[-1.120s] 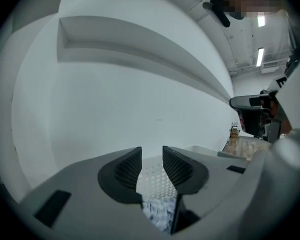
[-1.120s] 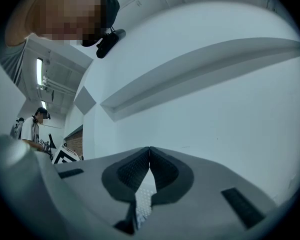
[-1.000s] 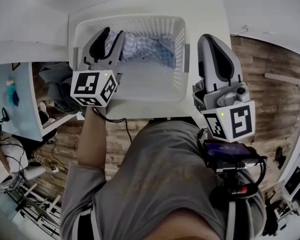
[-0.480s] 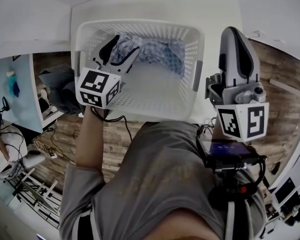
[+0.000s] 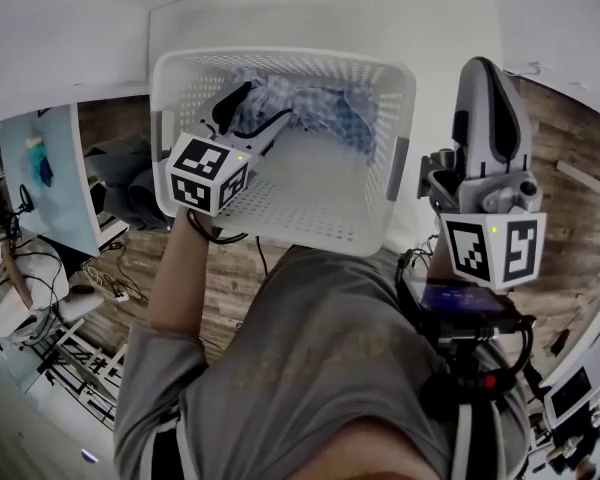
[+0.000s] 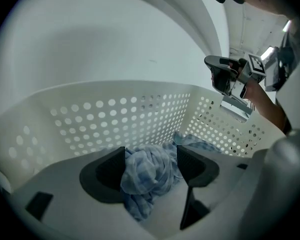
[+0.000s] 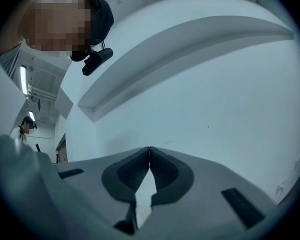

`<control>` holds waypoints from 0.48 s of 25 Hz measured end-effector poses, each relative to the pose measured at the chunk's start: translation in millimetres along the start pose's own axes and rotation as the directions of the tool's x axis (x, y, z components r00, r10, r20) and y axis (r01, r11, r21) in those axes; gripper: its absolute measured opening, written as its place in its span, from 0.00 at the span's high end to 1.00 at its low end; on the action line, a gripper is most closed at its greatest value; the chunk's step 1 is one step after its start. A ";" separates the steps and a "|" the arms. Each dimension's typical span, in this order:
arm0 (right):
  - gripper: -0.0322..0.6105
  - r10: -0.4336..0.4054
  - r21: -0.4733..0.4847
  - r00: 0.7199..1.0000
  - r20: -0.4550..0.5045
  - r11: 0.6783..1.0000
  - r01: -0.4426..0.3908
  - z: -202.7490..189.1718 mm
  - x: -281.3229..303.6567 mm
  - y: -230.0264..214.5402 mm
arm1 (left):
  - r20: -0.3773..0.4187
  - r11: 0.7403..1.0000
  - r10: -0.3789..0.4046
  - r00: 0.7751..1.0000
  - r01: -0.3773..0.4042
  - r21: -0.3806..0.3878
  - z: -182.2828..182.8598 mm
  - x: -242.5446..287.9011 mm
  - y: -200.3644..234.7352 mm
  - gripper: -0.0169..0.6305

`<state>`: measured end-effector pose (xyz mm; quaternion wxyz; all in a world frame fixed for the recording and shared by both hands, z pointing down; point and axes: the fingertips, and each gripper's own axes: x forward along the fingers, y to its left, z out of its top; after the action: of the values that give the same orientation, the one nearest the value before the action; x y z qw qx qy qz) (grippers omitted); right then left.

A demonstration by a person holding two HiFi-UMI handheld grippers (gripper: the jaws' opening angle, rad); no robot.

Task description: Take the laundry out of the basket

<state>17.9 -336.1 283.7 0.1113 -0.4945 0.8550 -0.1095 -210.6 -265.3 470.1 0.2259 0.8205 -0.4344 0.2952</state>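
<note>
Your left gripper (image 5: 260, 106) reaches into the white basket (image 5: 398, 118), which stands at the near edge of the white counter (image 5: 80, 38). Its fingers (image 6: 110, 171) have just been spreading and stand apart. A bunch of the blue checked laundry (image 6: 149, 169) lies between them, ungripped. The crumpled heap's long axis runs along the basket's far wall toward its far right corner. Your right gripper (image 5: 485, 73), fingers closed on nothing, hangs beside the basket's right wall.
</note>
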 end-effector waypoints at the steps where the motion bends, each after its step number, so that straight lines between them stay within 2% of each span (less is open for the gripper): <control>1: 0.94 -0.006 0.008 1.000 0.001 1.000 0.006 -0.8 0.6 -3.9 | -0.014 1.000 0.001 1.000 -0.001 0.002 -2.3 1.6 0.3 0.48; 8: 0.94 -0.027 0.041 1.000 0.001 0.999 0.027 -9.5 5.4 -21.5 | -0.094 1.000 0.017 0.995 -0.016 0.004 -16.1 17.1 9.4 0.48; 12: 0.94 -0.040 0.046 0.999 0.003 0.998 0.040 -9.8 3.8 -27.6 | -0.114 1.000 0.025 0.993 -0.024 0.003 -19.6 19.5 13.2 0.49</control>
<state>35.9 -352.0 301.0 0.1220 -0.5089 0.8421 -0.1303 -218.7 -271.3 499.0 0.2459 0.7971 -0.4306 0.3446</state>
